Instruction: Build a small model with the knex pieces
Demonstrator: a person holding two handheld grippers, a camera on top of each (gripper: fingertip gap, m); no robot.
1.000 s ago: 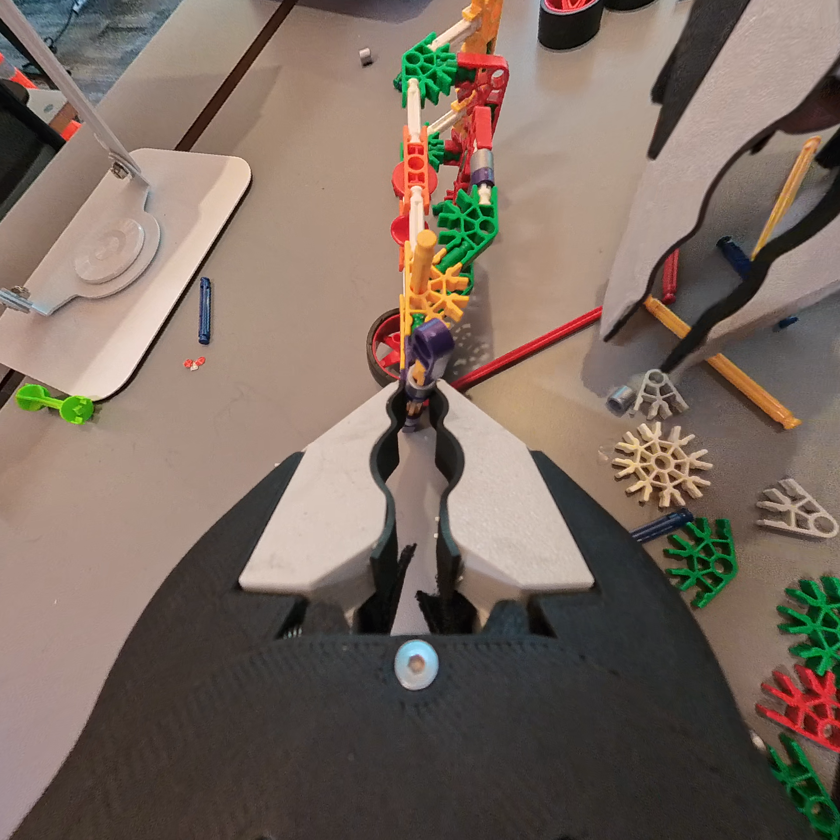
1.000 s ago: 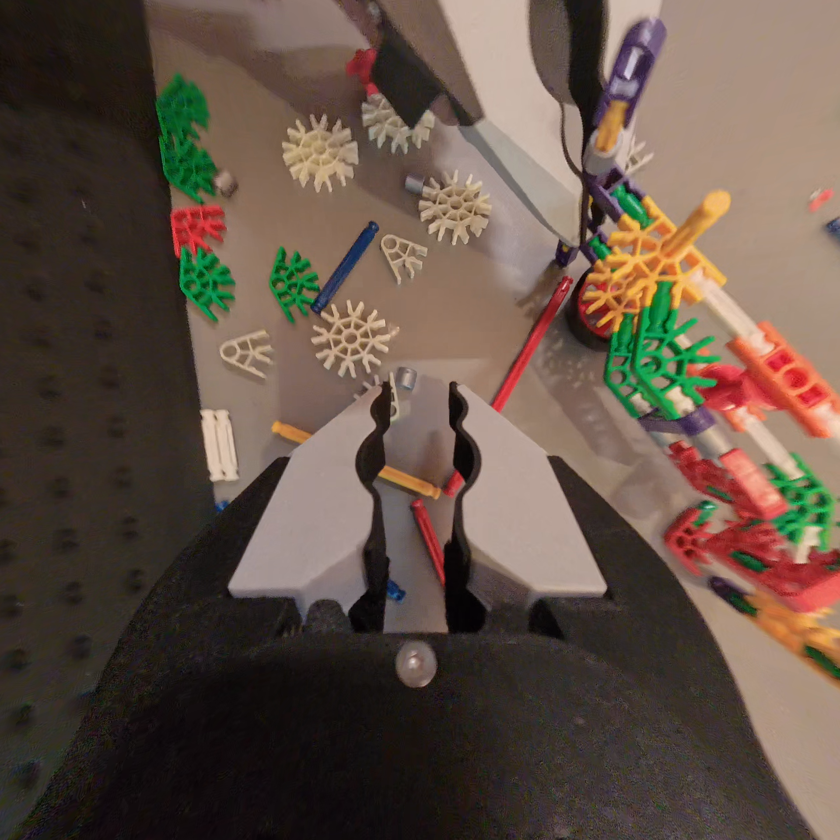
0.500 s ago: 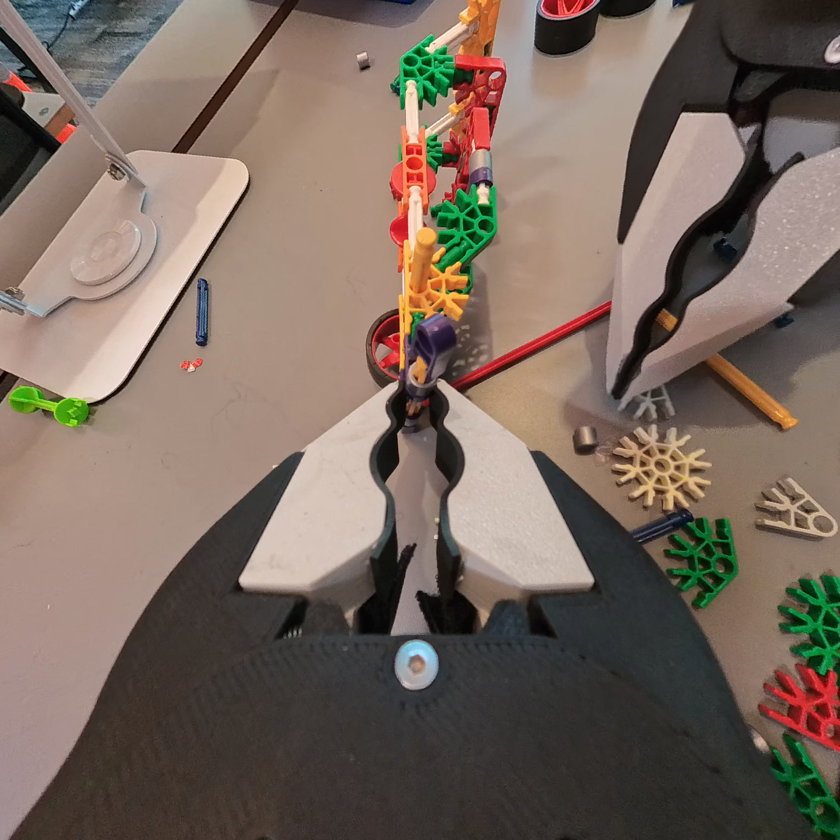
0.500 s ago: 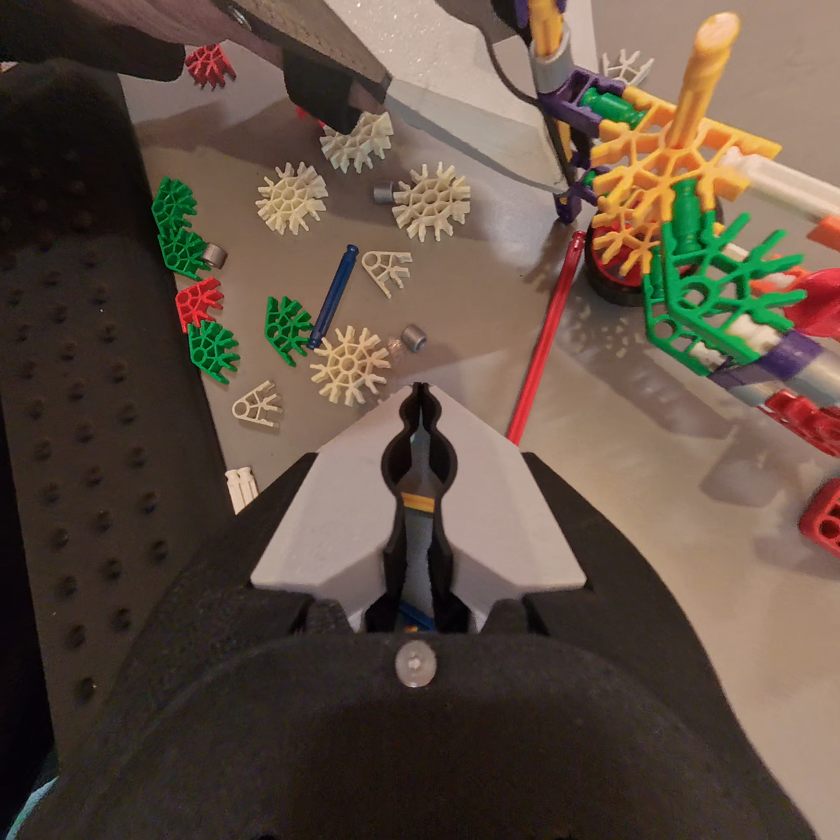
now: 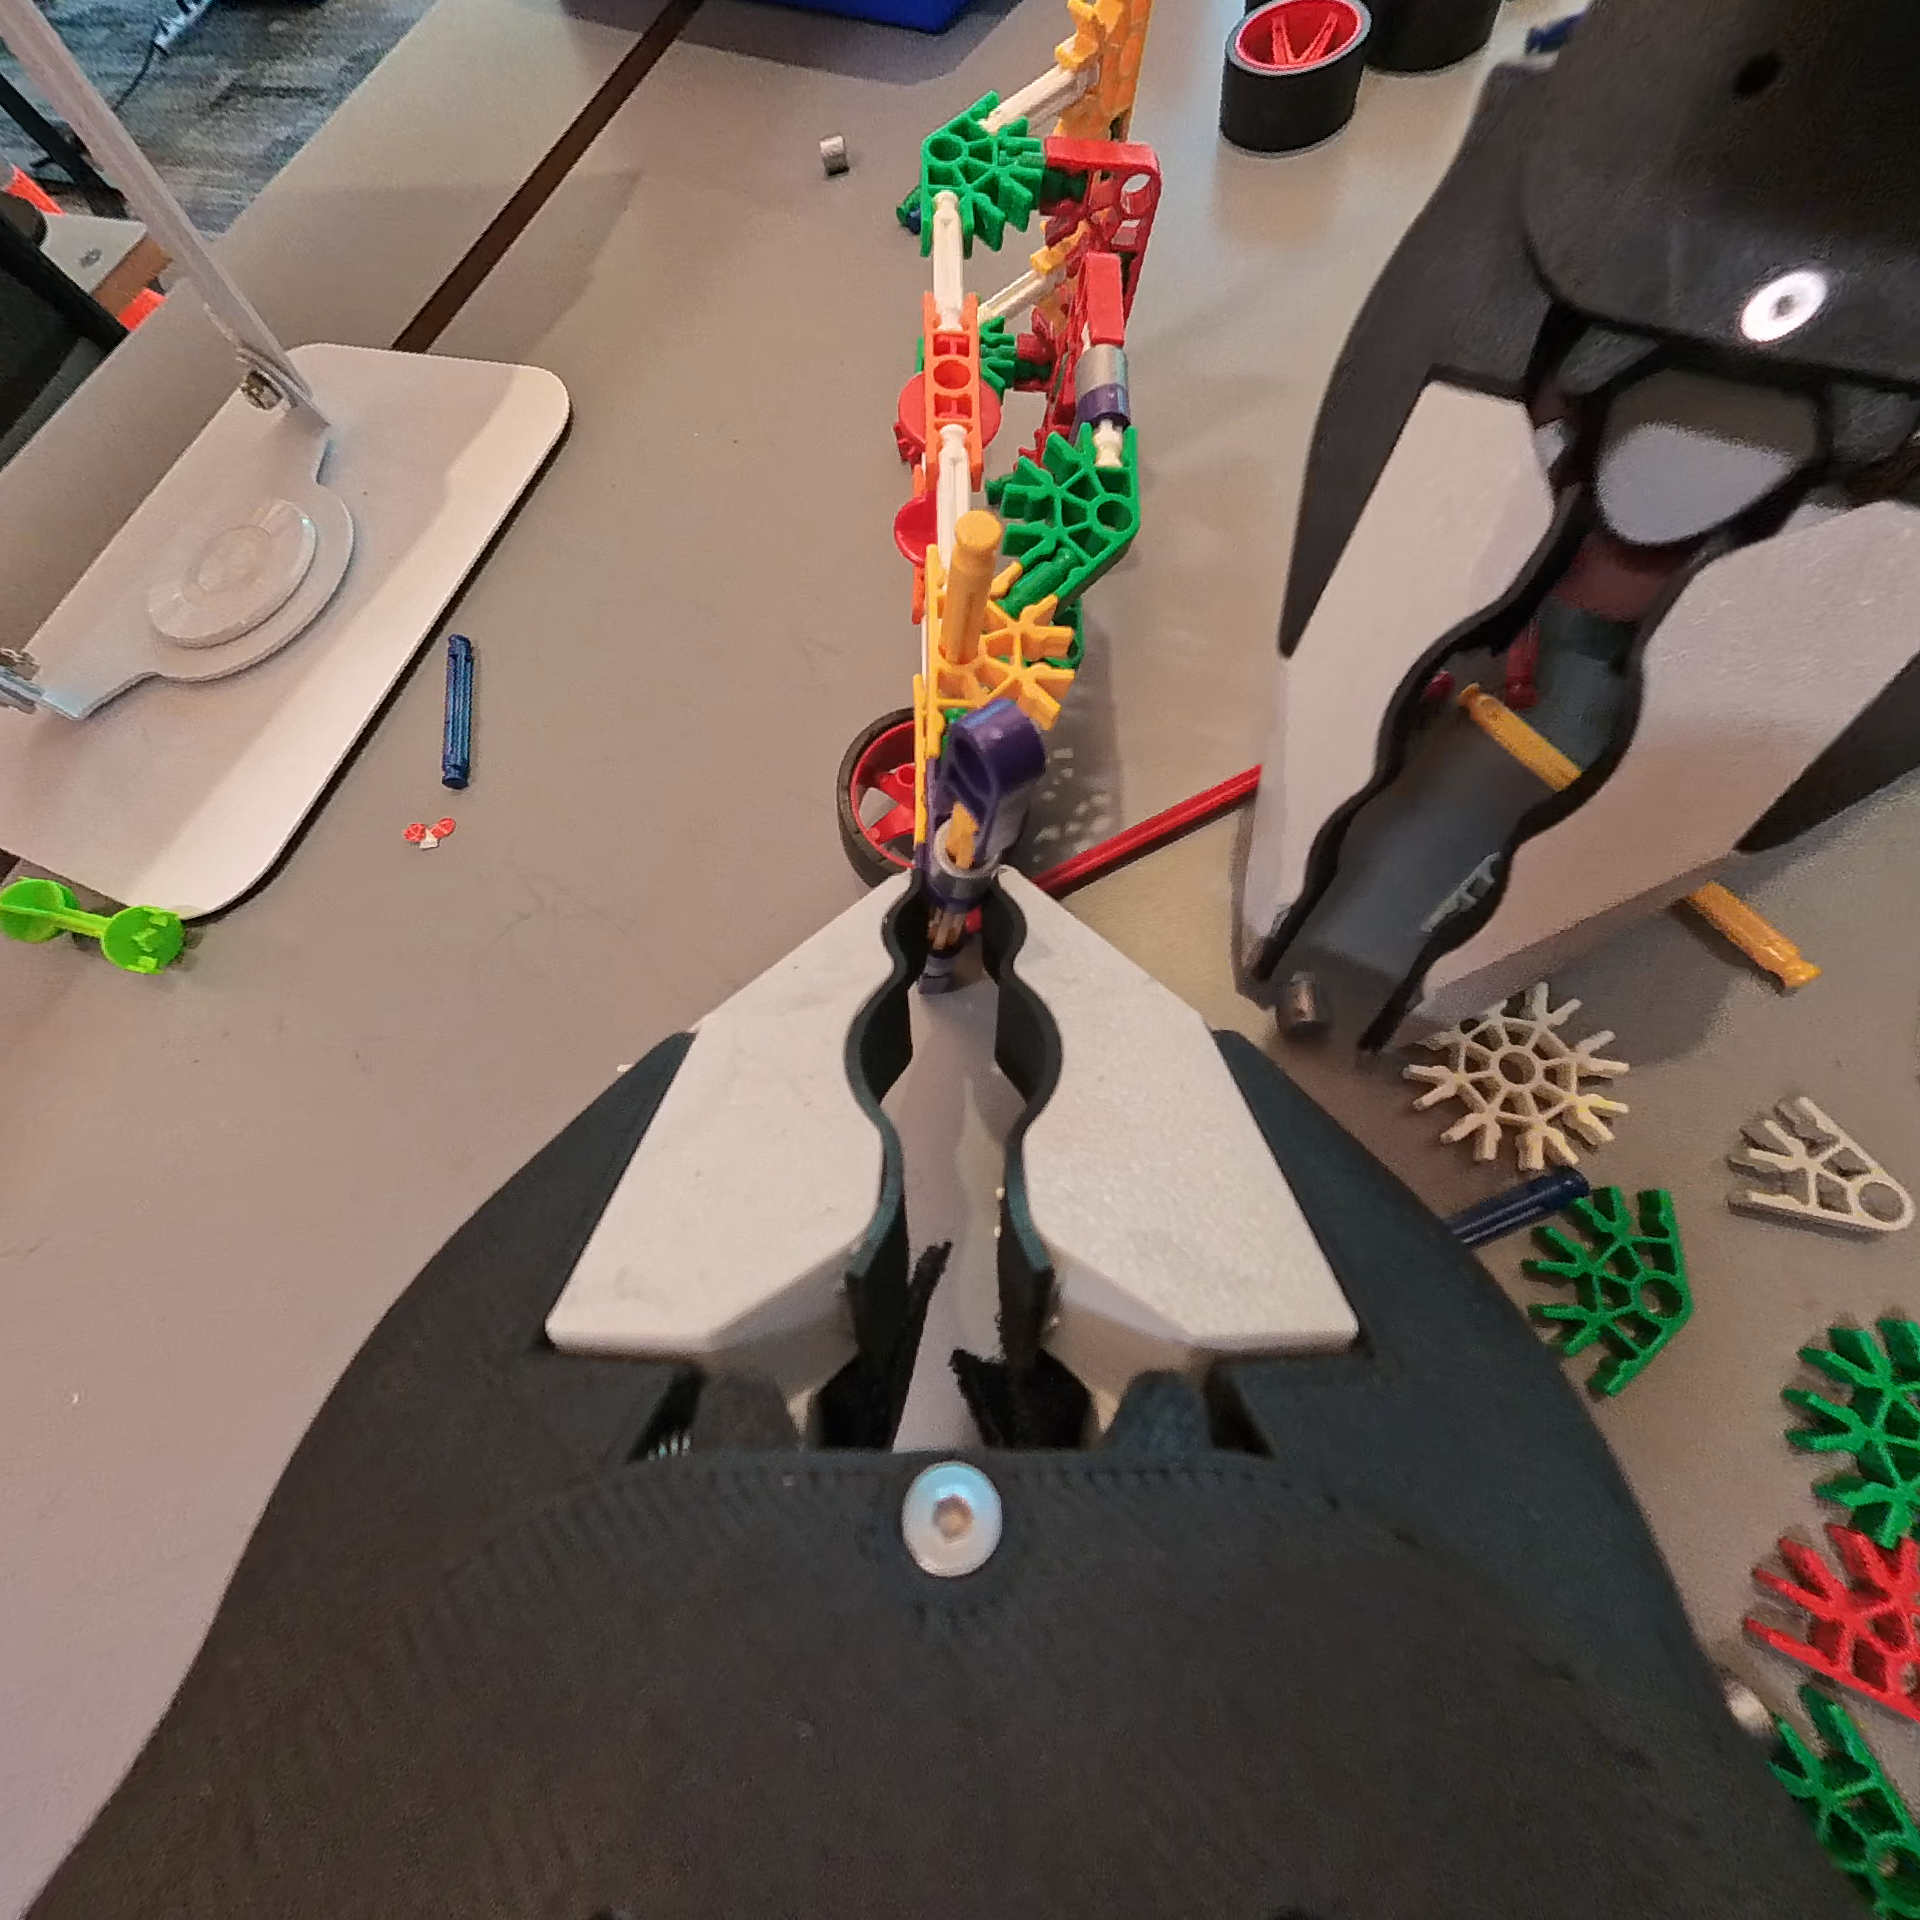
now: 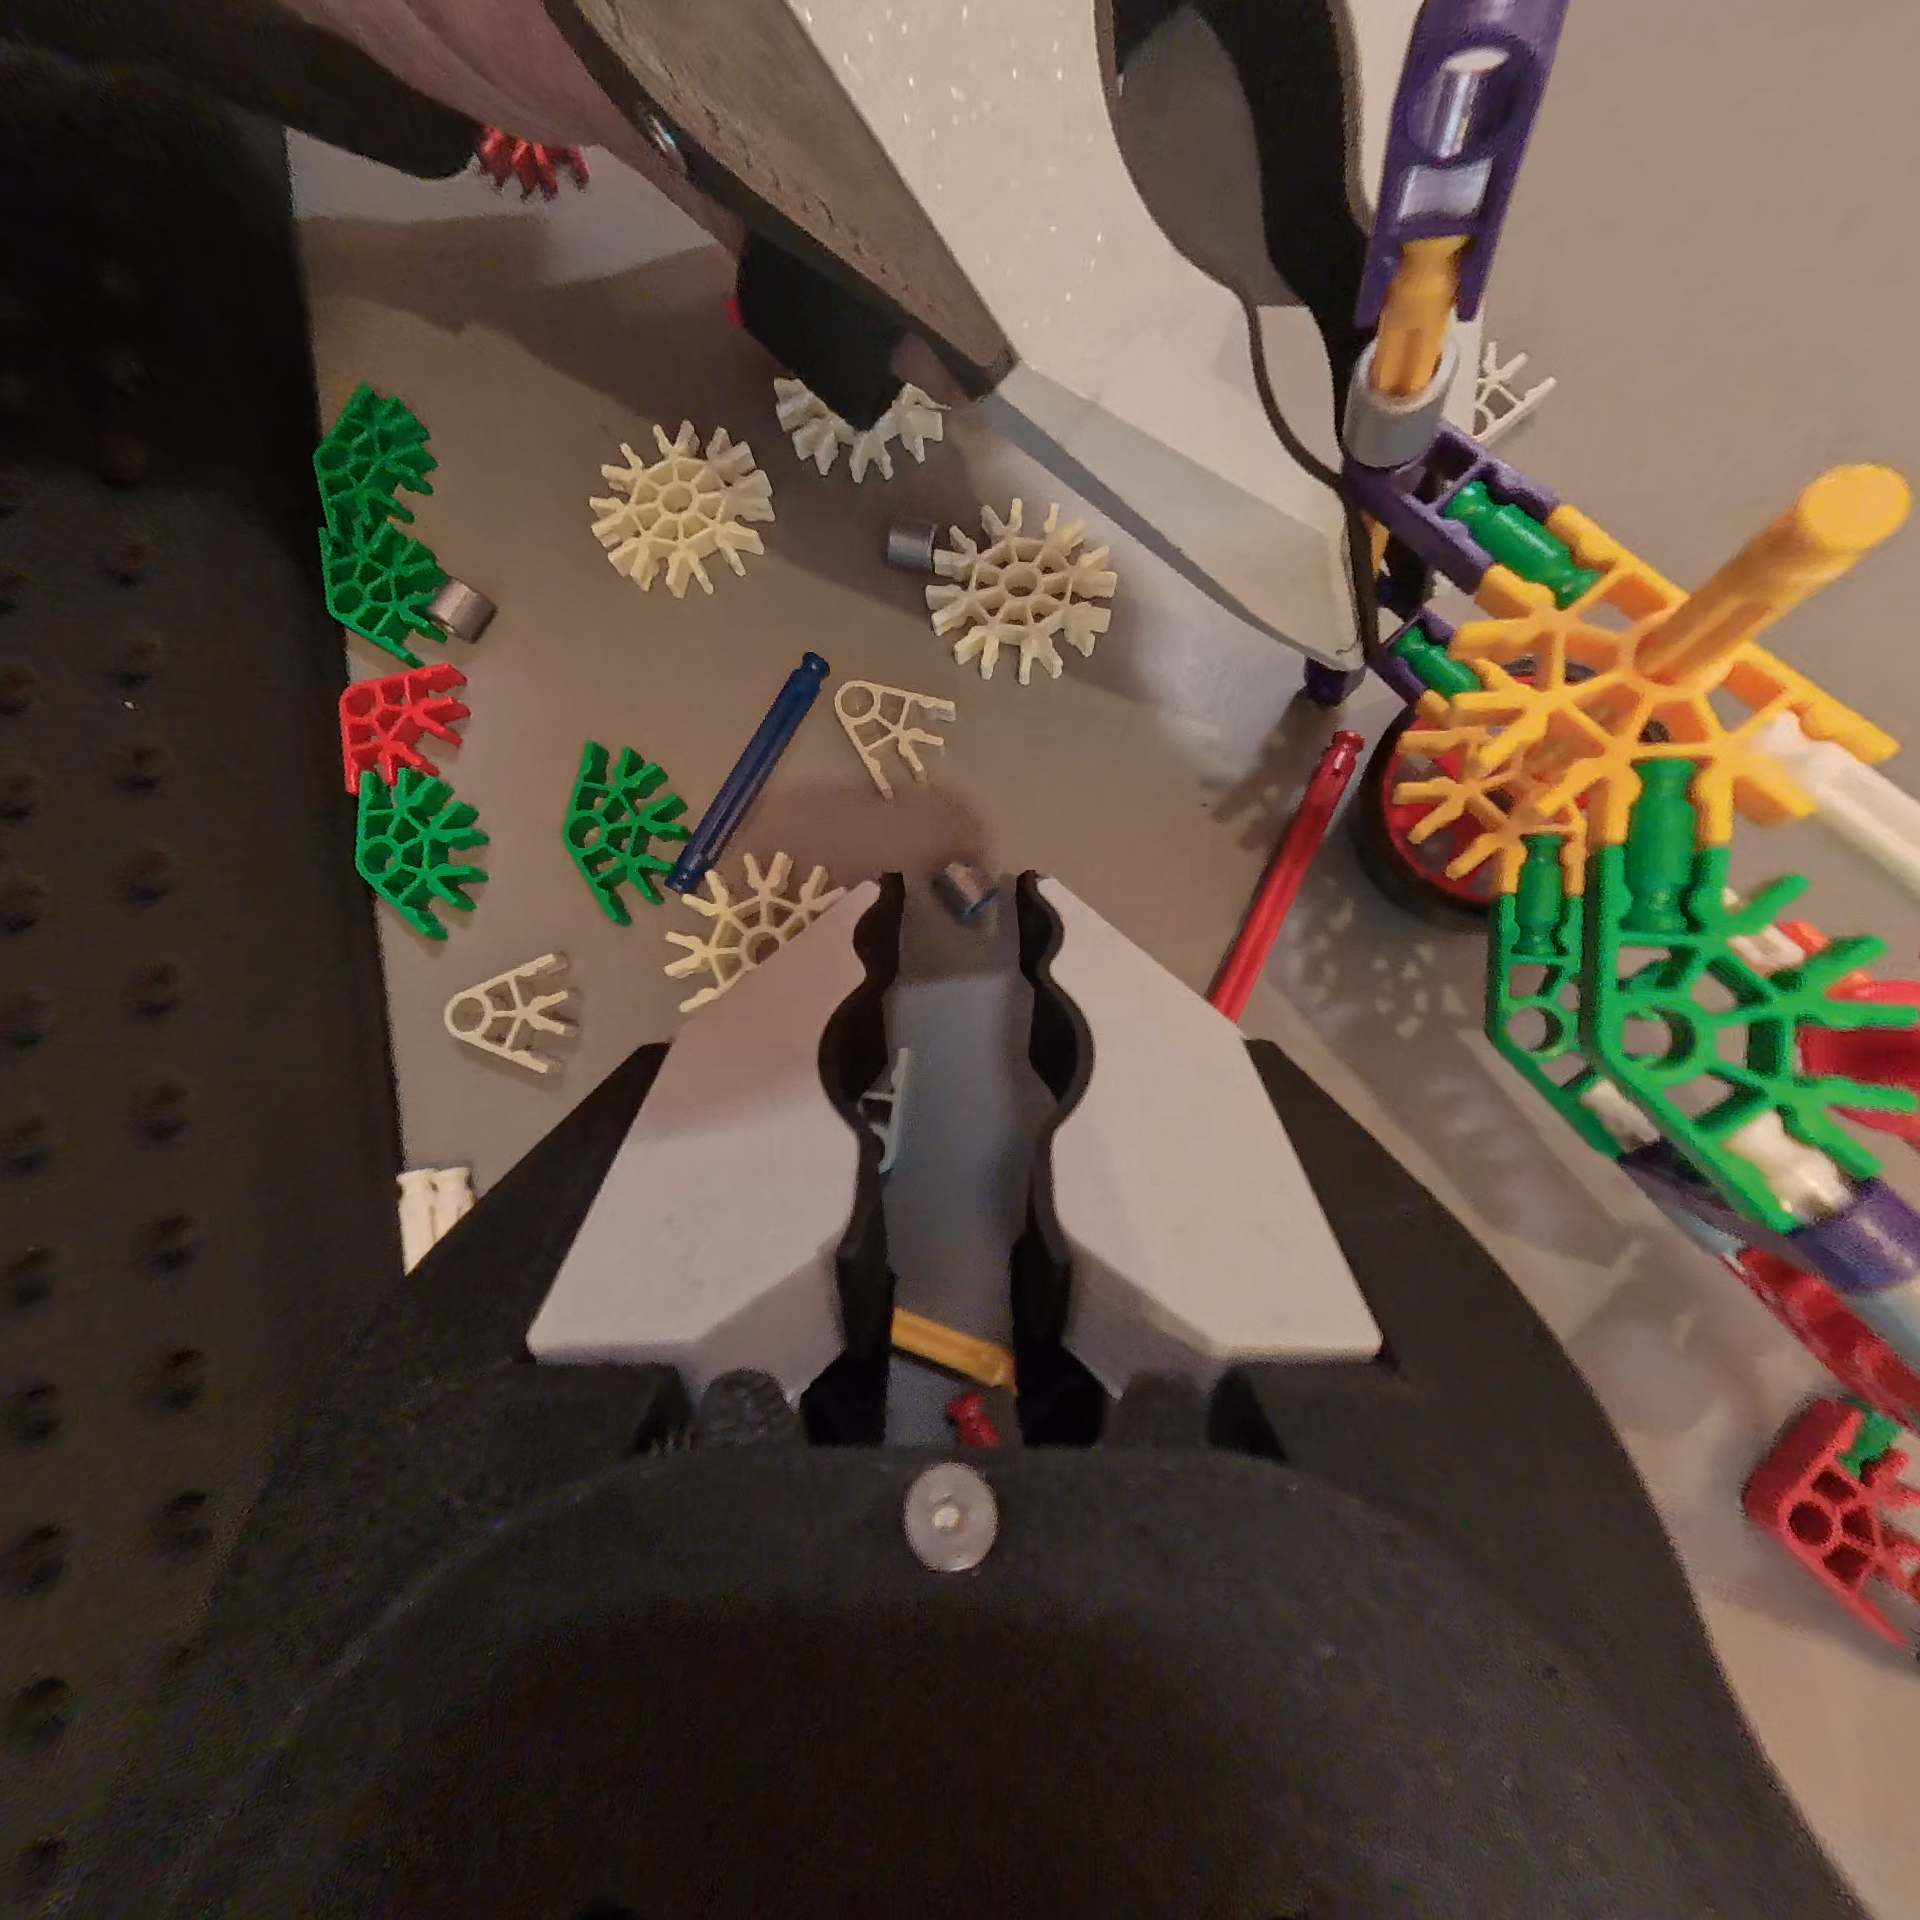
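Note:
A long model of coloured construction-toy rods and connectors (image 5: pixel 1023 447) stands on edge on the grey table (image 5: pixel 644 1039). My left gripper (image 5: pixel 951 894) is shut on its near end, a purple connector (image 5: pixel 982 790) with a yellow rod in it. The model also shows at the right of the right wrist view (image 6: pixel 1662 935), with a left finger (image 6: pixel 1039 260) above it. My right gripper (image 6: pixel 958 878) is open and points down at the table. A small grey spacer (image 6: pixel 964 896) lies between its tips, apparently untouched. In the left wrist view the right gripper (image 5: pixel 1325 1003) straddles that spacer (image 5: pixel 1299 1003).
Loose pieces lie to the right of the model: cream snowflake connectors (image 5: pixel 1517 1075), green connectors (image 5: pixel 1610 1288), a grey fan connector (image 5: pixel 1818 1184), a red rod (image 5: pixel 1143 831), a yellow rod (image 5: pixel 1745 935). A grey stand base (image 5: pixel 260 623) and blue rod (image 5: pixel 457 712) lie left. Black tyres (image 5: pixel 1294 73) stand far back. The tips of one gripper are about 8 cm away from the tips of the other.
My right gripper shut half a second ago and is open again now. It has come down beside the model, over the small grey spacer. My left gripper has kept its hold.

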